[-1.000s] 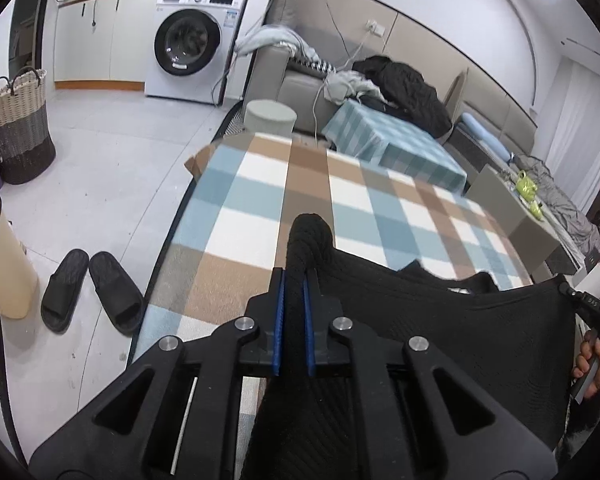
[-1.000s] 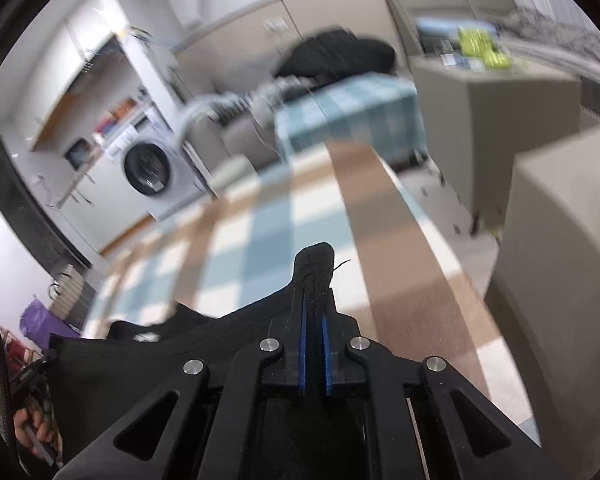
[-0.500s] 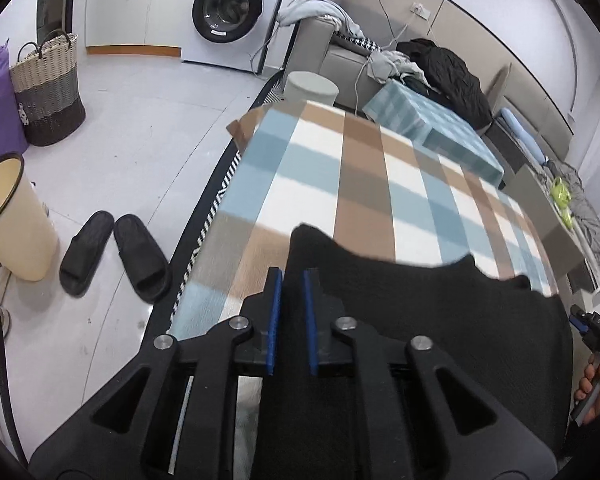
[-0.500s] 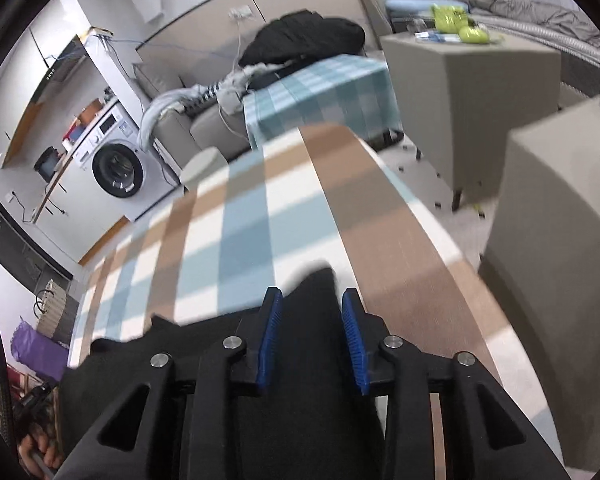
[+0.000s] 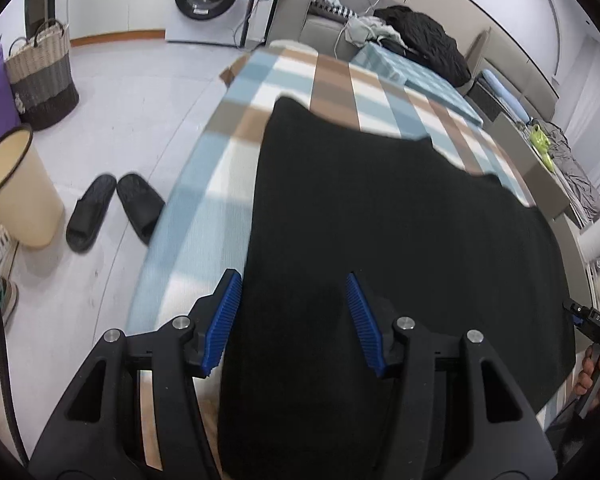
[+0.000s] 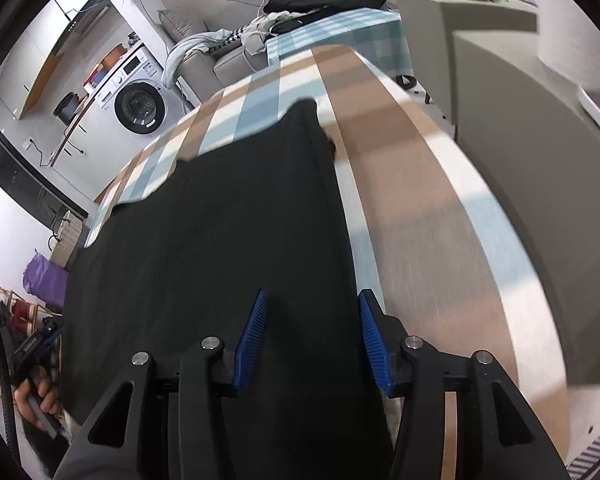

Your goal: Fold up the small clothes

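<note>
Checked bench [image 5: 332, 80], black garment [image 5: 380, 220] spread flat across it. Left tool [image 5: 292, 312] at garment's 7 o'clock corner, right tool [image 6: 312, 336] at 5 o'clock; both jaws opening, cloth between but released.

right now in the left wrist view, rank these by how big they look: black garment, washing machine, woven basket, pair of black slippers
1. black garment, by far the largest
2. washing machine
3. woven basket and black slippers look about alike; not ranked

The washing machine stands farther off, so its apparent size understates it.
</note>
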`<move>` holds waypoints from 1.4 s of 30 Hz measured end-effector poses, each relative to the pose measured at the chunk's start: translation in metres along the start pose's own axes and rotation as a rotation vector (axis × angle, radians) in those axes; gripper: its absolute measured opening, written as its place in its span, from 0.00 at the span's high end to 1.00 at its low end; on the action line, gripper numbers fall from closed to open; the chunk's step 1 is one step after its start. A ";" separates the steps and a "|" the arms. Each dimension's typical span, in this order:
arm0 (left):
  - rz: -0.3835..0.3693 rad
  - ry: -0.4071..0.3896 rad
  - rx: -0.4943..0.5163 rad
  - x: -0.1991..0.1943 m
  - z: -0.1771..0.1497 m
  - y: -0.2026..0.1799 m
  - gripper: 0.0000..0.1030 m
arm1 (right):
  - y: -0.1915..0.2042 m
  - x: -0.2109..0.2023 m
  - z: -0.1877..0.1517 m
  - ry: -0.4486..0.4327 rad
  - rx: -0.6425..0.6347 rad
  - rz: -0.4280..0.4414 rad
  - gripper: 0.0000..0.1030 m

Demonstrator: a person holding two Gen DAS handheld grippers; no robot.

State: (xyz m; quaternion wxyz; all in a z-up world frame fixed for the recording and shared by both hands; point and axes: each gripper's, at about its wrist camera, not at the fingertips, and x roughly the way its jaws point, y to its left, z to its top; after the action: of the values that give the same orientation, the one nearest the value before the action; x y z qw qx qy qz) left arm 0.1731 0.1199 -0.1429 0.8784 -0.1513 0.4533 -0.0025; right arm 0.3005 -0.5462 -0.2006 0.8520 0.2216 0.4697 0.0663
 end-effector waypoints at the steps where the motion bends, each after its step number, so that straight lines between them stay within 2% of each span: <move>1: -0.003 0.010 0.003 0.000 -0.005 -0.001 0.50 | 0.000 -0.004 -0.006 -0.009 -0.003 0.004 0.53; 2: 0.004 0.014 0.015 -0.003 -0.012 -0.003 0.50 | -0.001 -0.006 -0.011 -0.011 -0.006 0.003 0.54; 3: 0.013 0.007 0.028 -0.005 -0.017 -0.004 0.50 | 0.000 -0.008 -0.016 -0.016 -0.015 0.005 0.61; 4: 0.016 0.003 0.042 -0.008 -0.021 -0.006 0.52 | 0.000 -0.011 -0.019 -0.030 -0.021 0.011 0.74; 5: 0.016 0.000 0.052 -0.009 -0.022 -0.007 0.58 | 0.001 -0.013 -0.021 -0.040 -0.036 0.027 0.80; 6: 0.009 -0.002 0.067 -0.011 -0.025 -0.009 0.77 | 0.004 -0.016 -0.024 -0.050 -0.058 0.027 0.86; 7: -0.011 0.001 0.082 -0.013 -0.027 -0.010 0.86 | 0.006 -0.019 -0.026 -0.057 -0.075 0.021 0.89; 12: 0.022 -0.009 0.096 -0.020 -0.028 -0.013 0.86 | 0.007 -0.026 -0.027 -0.068 -0.103 -0.027 0.90; 14: 0.014 0.000 0.085 -0.023 -0.028 -0.012 0.86 | 0.003 -0.026 -0.028 -0.048 -0.084 -0.015 0.85; 15: 0.014 0.005 0.077 -0.024 -0.029 -0.011 0.82 | 0.002 -0.028 -0.028 -0.040 -0.071 0.002 0.83; 18: -0.002 0.025 0.052 -0.029 -0.038 -0.009 0.59 | 0.000 -0.033 -0.035 -0.034 -0.056 0.038 0.75; 20: -0.008 0.018 0.058 -0.032 -0.045 -0.009 0.59 | 0.002 -0.035 -0.041 -0.039 -0.061 0.046 0.75; 21: -0.002 0.012 0.063 -0.033 -0.046 -0.009 0.63 | 0.002 -0.034 -0.043 -0.040 -0.061 0.043 0.75; 22: 0.007 0.005 0.068 -0.035 -0.049 -0.008 0.76 | 0.003 -0.033 -0.045 -0.046 -0.063 0.036 0.77; 23: 0.004 0.005 0.069 -0.035 -0.050 -0.007 0.82 | 0.004 -0.035 -0.046 -0.054 -0.065 0.032 0.79; 24: -0.009 0.005 0.063 -0.037 -0.050 -0.005 0.87 | 0.005 -0.036 -0.047 -0.065 -0.073 0.031 0.87; 27: 0.000 -0.005 0.051 -0.043 -0.053 0.001 0.89 | 0.004 -0.042 -0.050 -0.082 -0.080 0.015 0.90; 31: 0.011 -0.002 0.031 -0.048 -0.055 0.005 0.89 | -0.001 -0.045 -0.051 -0.084 -0.062 0.004 0.89; 35: 0.044 -0.019 0.037 -0.059 -0.055 0.000 0.86 | 0.001 -0.059 -0.050 -0.109 -0.052 -0.021 0.76; 37: 0.052 -0.036 0.041 -0.068 -0.055 -0.003 0.77 | 0.006 -0.068 -0.051 -0.134 -0.067 -0.030 0.66; 38: 0.054 -0.047 0.047 -0.072 -0.056 -0.005 0.74 | 0.010 -0.074 -0.052 -0.150 -0.080 -0.030 0.64; 39: 0.059 -0.064 0.051 -0.077 -0.056 -0.008 0.65 | 0.015 -0.078 -0.053 -0.161 -0.096 -0.027 0.60; 40: 0.059 -0.081 0.053 -0.082 -0.057 -0.011 0.56 | 0.019 -0.080 -0.054 -0.165 -0.111 -0.026 0.60; 42: 0.049 -0.101 0.049 -0.090 -0.061 -0.016 0.50 | 0.030 -0.082 -0.056 -0.166 -0.145 -0.024 0.59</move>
State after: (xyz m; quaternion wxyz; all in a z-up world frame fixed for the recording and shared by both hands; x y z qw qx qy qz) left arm 0.0741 0.1016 -0.1004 0.9035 -0.1186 0.4115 0.0153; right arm 0.2116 -0.5283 -0.1500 0.9024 0.1584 0.3943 0.0713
